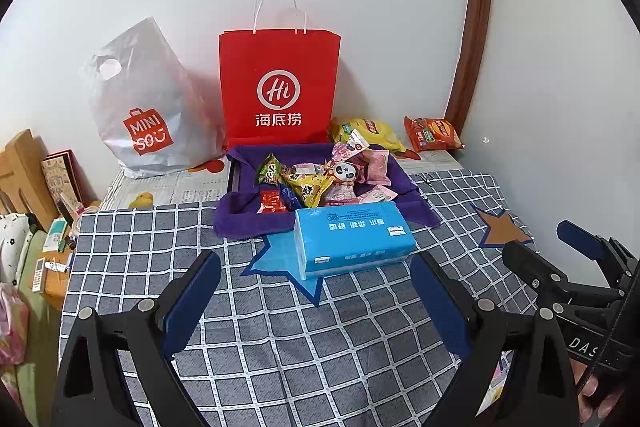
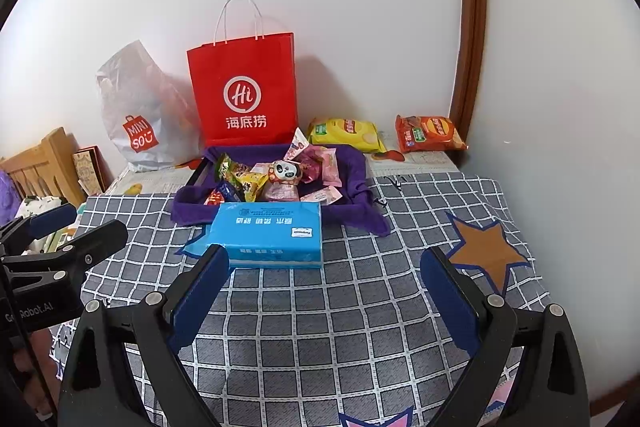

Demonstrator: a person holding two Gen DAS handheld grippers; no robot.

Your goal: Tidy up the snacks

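A purple cloth-lined tray [image 1: 240, 223] [image 2: 356, 163] holds several small snack packets [image 1: 308, 183] [image 2: 280, 175], among them a panda-faced one [image 1: 344, 173] [image 2: 285, 171]. A yellow chip bag [image 1: 370, 133] [image 2: 346, 134] and an orange chip bag [image 1: 434, 135] [image 2: 430, 133] lie behind it by the wall. A blue tissue pack [image 1: 352, 239] [image 2: 268, 235] lies in front of the tray. My left gripper [image 1: 316, 269] is open and empty, just short of the tissue pack. My right gripper [image 2: 324, 263] is open and empty, to the right of the pack.
A red paper bag [image 1: 280, 83] [image 2: 244, 91] and a white MINISO plastic bag [image 1: 148, 107] [image 2: 136, 115] stand against the wall. The checked cloth [image 1: 320, 327] [image 2: 340, 307] covers the table. A wooden headboard [image 1: 20, 171] and clutter lie left. A wall closes the right side.
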